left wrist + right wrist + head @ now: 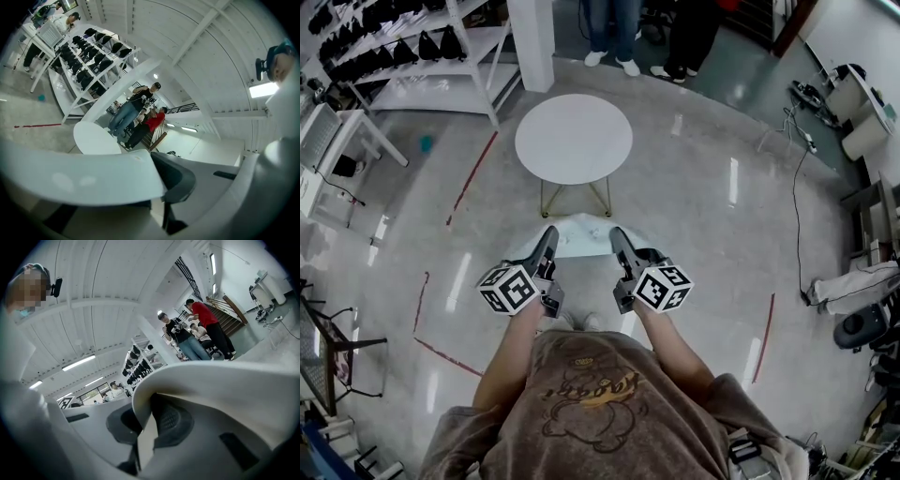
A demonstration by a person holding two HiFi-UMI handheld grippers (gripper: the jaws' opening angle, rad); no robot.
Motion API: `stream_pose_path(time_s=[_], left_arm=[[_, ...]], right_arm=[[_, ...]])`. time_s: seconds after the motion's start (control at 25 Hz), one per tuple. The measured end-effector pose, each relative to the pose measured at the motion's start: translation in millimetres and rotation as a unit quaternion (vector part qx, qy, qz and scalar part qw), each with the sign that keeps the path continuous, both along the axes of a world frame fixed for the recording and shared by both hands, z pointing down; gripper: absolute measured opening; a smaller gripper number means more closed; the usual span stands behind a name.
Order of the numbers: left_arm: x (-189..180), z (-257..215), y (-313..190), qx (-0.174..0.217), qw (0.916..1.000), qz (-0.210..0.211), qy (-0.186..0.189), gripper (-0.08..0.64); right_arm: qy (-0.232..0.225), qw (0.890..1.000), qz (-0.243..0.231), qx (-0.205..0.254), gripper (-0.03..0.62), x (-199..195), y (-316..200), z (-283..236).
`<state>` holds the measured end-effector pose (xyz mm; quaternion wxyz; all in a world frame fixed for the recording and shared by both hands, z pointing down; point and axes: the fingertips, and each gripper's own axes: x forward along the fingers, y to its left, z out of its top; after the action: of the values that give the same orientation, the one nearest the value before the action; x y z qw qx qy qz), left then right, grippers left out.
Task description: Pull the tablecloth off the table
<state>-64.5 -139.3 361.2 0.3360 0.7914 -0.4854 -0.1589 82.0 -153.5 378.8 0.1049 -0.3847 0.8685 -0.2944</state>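
In the head view the white tablecloth hangs off the table, stretched between my two grippers in front of my body. My left gripper is shut on its left edge and my right gripper is shut on its right edge. The round white table stands bare a little ahead of them. In the left gripper view the tablecloth spreads out from between the dark pads, with the table beyond. In the right gripper view the tablecloth curls over the pads that pinch it.
A white rack with dark bags stands at the back left beside a white pillar. Two people's legs are behind the table. Red tape lines mark the shiny floor. Cables and equipment line the right side.
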Motion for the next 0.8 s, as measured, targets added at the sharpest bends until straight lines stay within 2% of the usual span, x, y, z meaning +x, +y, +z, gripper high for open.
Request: stream_pose_path(time_s=[0.28,0.8], left_arm=[[-12.4,9.9,-7.7,-0.007,0.9999,0.008,-0.003,0.021],[-11.5,19.6,-19.0,-0.014,0.9998,0.009,0.004,0.020]], right_arm=[[0.000,1.000,0.001,-0.009,0.011,-12.6,-4.7,7.1],[-0.003,1.000,0.005,-0.016,0.009,-11.1,-16.9,16.0]])
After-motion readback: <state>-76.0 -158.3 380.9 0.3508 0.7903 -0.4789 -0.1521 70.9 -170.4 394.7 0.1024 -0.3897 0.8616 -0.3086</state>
